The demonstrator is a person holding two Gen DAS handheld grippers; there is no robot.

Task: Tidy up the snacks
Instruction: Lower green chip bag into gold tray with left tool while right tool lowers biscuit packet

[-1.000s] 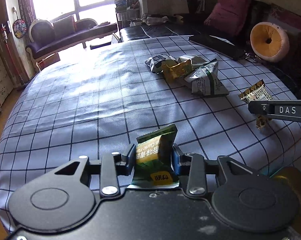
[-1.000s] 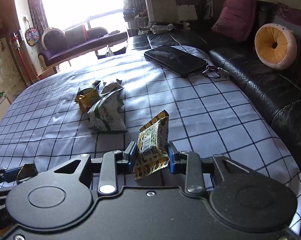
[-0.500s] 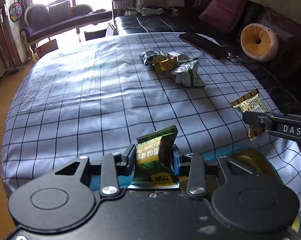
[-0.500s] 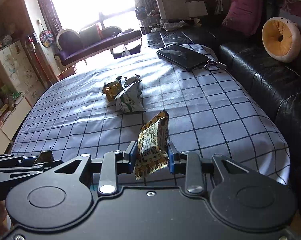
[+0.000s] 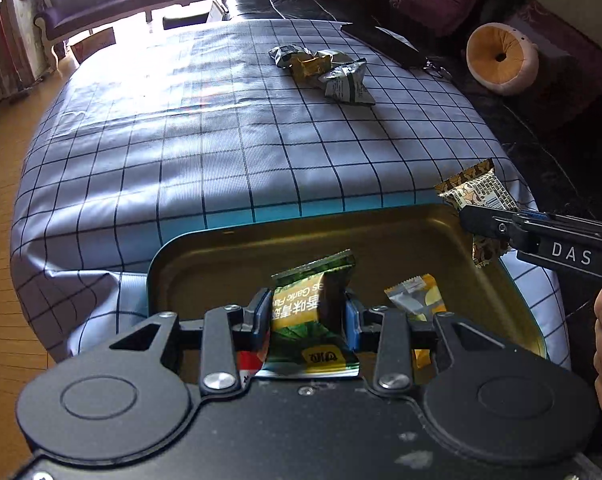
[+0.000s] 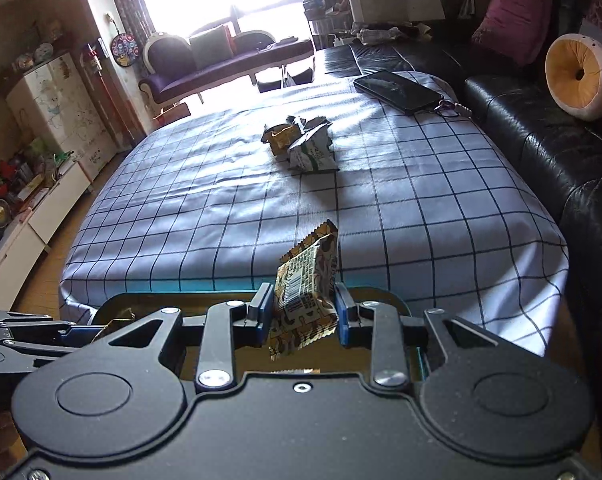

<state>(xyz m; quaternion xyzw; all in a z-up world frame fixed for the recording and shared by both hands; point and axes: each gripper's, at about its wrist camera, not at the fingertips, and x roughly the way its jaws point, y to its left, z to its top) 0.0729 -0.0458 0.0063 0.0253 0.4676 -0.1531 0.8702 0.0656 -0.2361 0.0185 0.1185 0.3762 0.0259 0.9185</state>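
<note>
My left gripper (image 5: 307,314) is shut on a green snack packet (image 5: 311,312), held over a gold-lined tin (image 5: 229,256) at the near edge of the checked table. A yellow packet (image 5: 417,300) lies inside the tin. My right gripper (image 6: 301,312) is shut on a brown-and-white patterned packet (image 6: 307,284) above the tin's far rim (image 6: 189,294). In the left wrist view the same packet (image 5: 477,192) shows at the right gripper's tip over the tin's right corner. A small pile of snack packets (image 5: 325,70) (image 6: 303,146) lies farther out on the cloth.
A dark tablet (image 6: 397,90) with a cable lies at the table's far right corner. A black leather sofa (image 6: 541,140) with a round orange cushion (image 6: 581,76) runs along the right. A wooden floor and white cabinets (image 6: 41,208) are on the left.
Both grippers have pulled back from the middle of the table toward its near edge with their packets. The tin has come into view beneath them.
</note>
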